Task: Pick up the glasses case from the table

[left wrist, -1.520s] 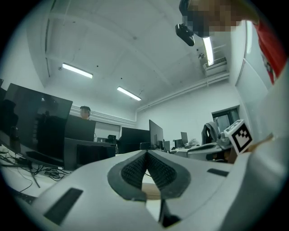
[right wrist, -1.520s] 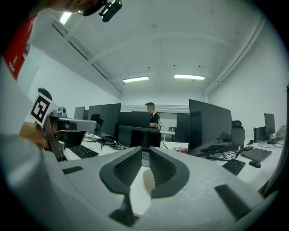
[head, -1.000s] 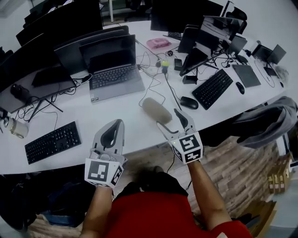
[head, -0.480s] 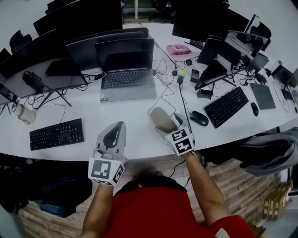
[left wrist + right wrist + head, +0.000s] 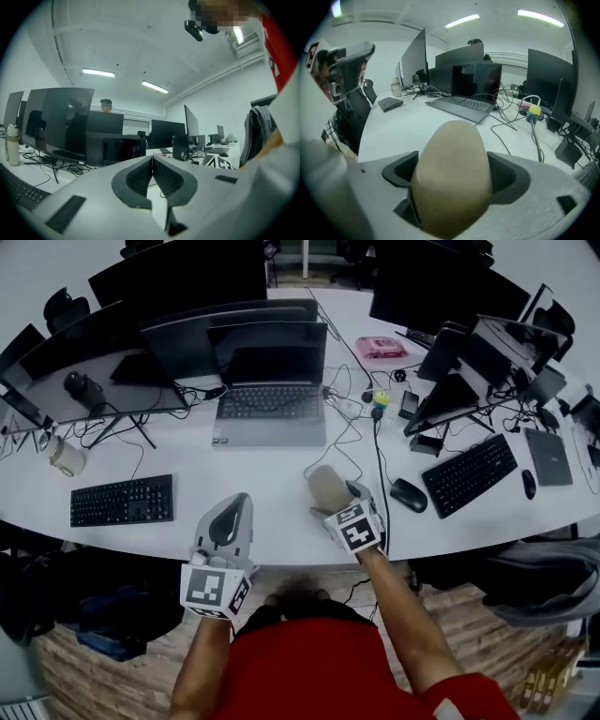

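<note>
The beige oval glasses case (image 5: 325,482) lies on the white table (image 5: 272,507) near its front edge, right of centre. My right gripper (image 5: 339,502) tilts down over it with one jaw on each side. In the right gripper view the case (image 5: 452,140) fills the gap of the right gripper (image 5: 452,169). The jaws are opening, and a thin gap shows beside the left pad, so they are not pressing. My left gripper (image 5: 230,514) hovers level at the table's front edge, left of the case. It is shut and empty, its pads (image 5: 140,176) meeting.
An open laptop (image 5: 272,399) and loose cables (image 5: 347,427) lie behind the case. A black mouse (image 5: 409,494) and keyboard (image 5: 469,472) sit to its right, another keyboard (image 5: 122,500) and a mug (image 5: 66,457) to the left. Monitors (image 5: 178,287) line the back.
My right gripper has dropped from above the table onto the case, which now sits between its jaws. The left gripper has barely shifted.
</note>
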